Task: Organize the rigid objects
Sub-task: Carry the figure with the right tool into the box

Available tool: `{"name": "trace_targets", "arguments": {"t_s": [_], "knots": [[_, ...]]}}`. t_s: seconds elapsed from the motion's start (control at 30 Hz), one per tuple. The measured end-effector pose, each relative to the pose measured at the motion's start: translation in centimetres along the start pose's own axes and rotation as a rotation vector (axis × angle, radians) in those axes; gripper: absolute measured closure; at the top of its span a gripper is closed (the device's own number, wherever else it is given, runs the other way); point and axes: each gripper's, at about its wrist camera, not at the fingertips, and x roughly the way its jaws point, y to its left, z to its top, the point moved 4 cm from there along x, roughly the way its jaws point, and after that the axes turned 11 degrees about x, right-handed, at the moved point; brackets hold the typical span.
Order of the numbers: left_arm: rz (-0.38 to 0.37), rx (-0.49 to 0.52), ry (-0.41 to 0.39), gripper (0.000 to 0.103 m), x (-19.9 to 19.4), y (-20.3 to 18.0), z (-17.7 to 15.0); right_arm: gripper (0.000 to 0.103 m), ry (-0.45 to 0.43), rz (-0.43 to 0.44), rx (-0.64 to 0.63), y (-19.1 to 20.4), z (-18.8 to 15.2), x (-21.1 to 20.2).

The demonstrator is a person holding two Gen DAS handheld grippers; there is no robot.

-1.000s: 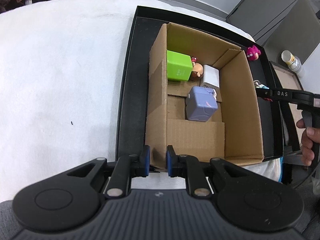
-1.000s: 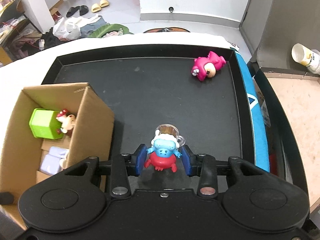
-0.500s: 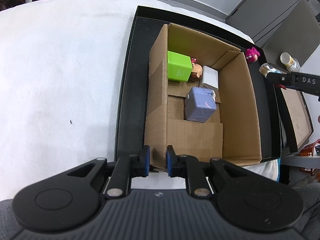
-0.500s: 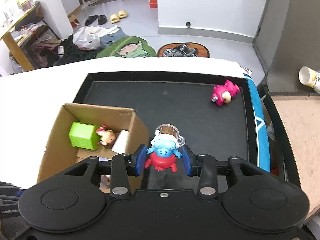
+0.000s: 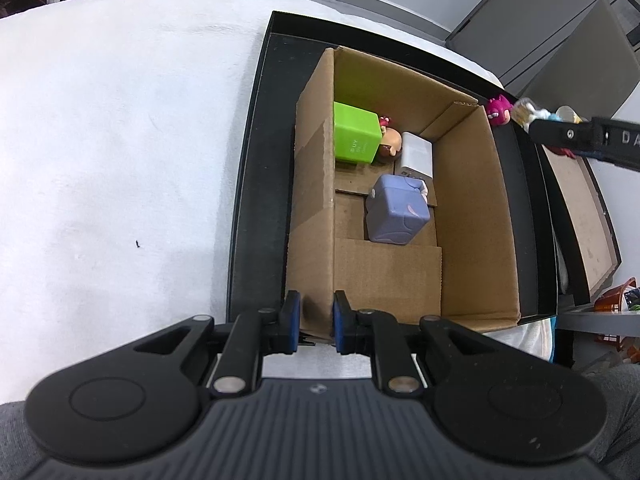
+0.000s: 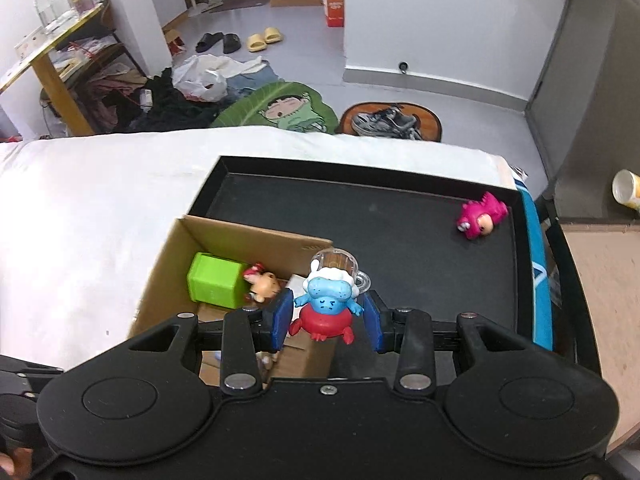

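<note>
My right gripper (image 6: 326, 316) is shut on a blue and red toy figure (image 6: 326, 306) and holds it in the air over the right wall of the cardboard box (image 6: 168, 264). In the left wrist view that gripper (image 5: 536, 124) comes in from the right edge, beyond the box. My left gripper (image 5: 314, 322) is shut on the near left corner of the cardboard box (image 5: 472, 216). Inside the box lie a green cube (image 5: 356, 134), a small brown figure (image 5: 390, 140), a white block (image 5: 418, 158) and a lilac cube (image 5: 396, 210). A pink toy (image 6: 480, 218) lies on the black tray (image 6: 400, 216).
The black tray (image 5: 248, 184) sits on a white cloth (image 5: 120, 140) and holds the box at its left side. A wooden board (image 6: 600, 300) lies right of the tray. Clothes, shoes and a shelf are on the floor beyond the table.
My right gripper has risen with the blue and red toy and moved left from the tray floor to above the box's right wall. The left gripper and box have stayed put.
</note>
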Motion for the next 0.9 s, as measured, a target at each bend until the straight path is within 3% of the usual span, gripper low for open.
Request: {"name": "trace_targets", "arguments": {"t_s": [0.43, 0.9], "knots": [[-0.011, -0.008, -0.001, 0.088, 0.0, 0.2, -0.1, 0.065, 0.016, 0.082, -0.057, 4.8, -0.5, 0.6], [-0.017, -0.012, -0.005, 0.088, 0.1, 0.3, -0.1, 0.065, 0.096, 0.13, -0.05, 7.4, -3.4, 4.2]]}}
